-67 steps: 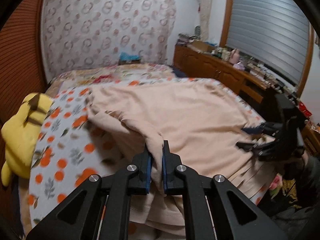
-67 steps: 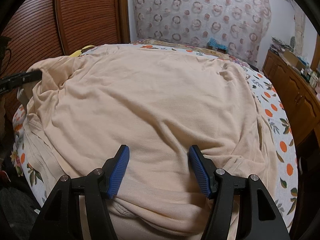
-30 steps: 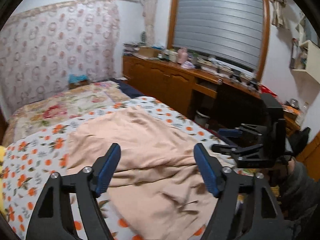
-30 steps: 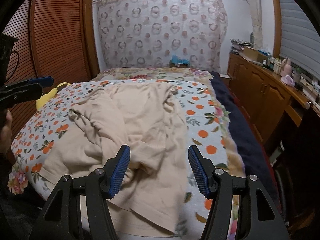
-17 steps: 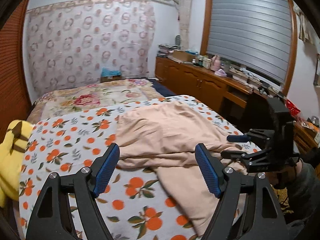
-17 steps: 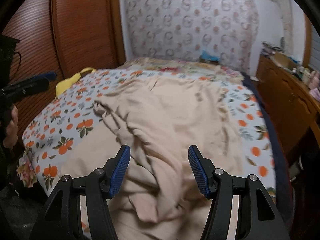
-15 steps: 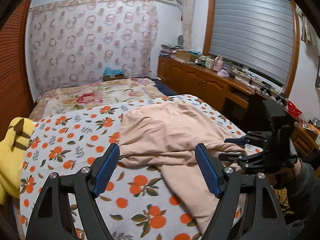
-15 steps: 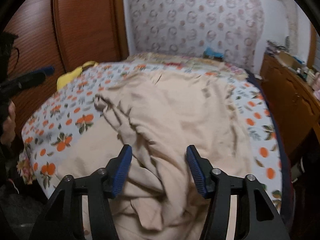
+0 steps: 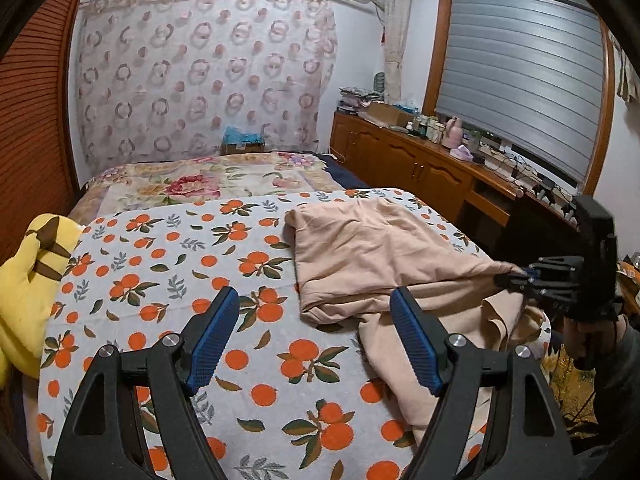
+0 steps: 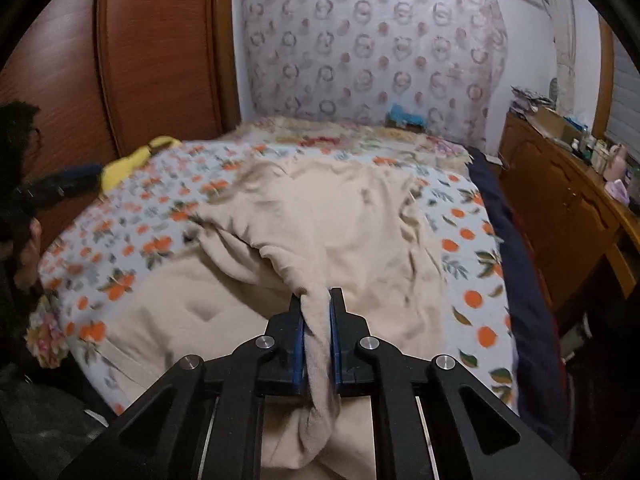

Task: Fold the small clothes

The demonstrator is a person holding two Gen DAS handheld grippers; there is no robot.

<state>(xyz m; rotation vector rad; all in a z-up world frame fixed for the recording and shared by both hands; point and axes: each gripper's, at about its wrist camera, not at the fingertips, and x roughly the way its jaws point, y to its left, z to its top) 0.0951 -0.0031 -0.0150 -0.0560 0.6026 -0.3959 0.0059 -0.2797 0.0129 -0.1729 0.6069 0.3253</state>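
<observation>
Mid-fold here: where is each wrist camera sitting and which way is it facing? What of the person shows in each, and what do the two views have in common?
Left wrist: behind the open left gripper, facing across the orange-print bedspread toward the curtain wall; the right gripper and its hand show at right.
Right wrist: behind the right gripper, whose fingers are closing on a bunch of the beige garment; a hand shows at far left.
Shared: garment, bedspread, yellow plush, wooden cabinets.
</observation>
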